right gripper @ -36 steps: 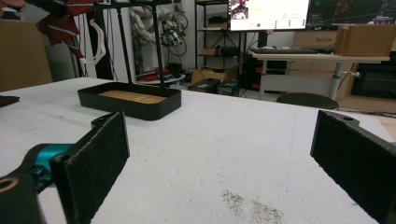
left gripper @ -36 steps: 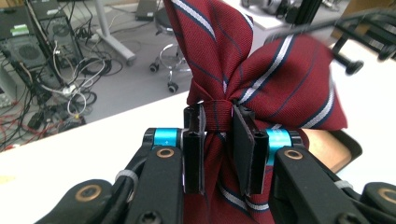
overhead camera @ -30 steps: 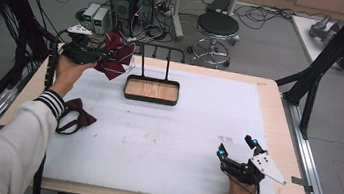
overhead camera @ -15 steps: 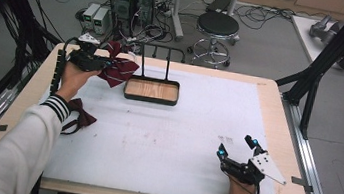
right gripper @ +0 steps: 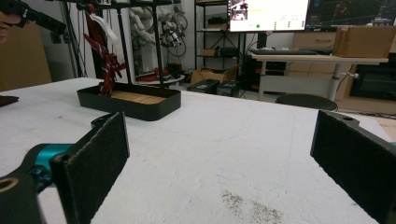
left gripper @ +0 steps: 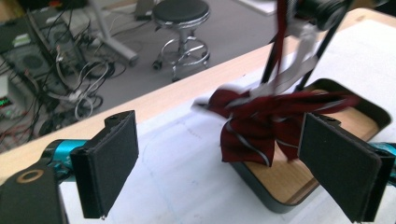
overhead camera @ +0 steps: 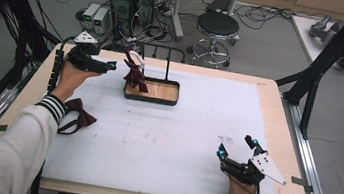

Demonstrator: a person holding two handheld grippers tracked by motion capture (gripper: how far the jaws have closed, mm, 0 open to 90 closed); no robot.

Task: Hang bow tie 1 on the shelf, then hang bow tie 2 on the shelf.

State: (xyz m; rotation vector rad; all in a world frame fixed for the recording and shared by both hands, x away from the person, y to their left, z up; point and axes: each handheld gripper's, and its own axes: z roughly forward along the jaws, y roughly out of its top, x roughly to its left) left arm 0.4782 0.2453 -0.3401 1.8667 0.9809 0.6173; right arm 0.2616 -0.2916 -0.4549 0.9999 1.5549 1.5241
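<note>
A dark red striped bow tie (overhead camera: pixel 135 73) hangs by its strap from the top bar of a black rack, with its lower end over the left end of the wood-floored tray (overhead camera: pixel 159 99). In the left gripper view the bow tie (left gripper: pixel 261 123) is blurred, just beyond the pads. My left gripper (overhead camera: pixel 111 66) is held in the air left of the rack; its jaws have just been opening and nothing is between them. A second dark bow tie (overhead camera: pixel 79 115) lies flat on the mat beside the left sleeve. My right gripper (overhead camera: pixel 235 147) rests open near the front right, empty.
The white mat (overhead camera: pixel 179 138) covers most of the wooden table. The rack's tray (right gripper: pixel 140 109) stands at the back, left of centre. A stool (overhead camera: pixel 218 25), computers and cables are on the floor behind the table. Black frame posts flank both sides.
The left gripper's jaws have opened and let go of the striped bow tie, which now hangs from the rack over the tray. The right gripper has not moved.
</note>
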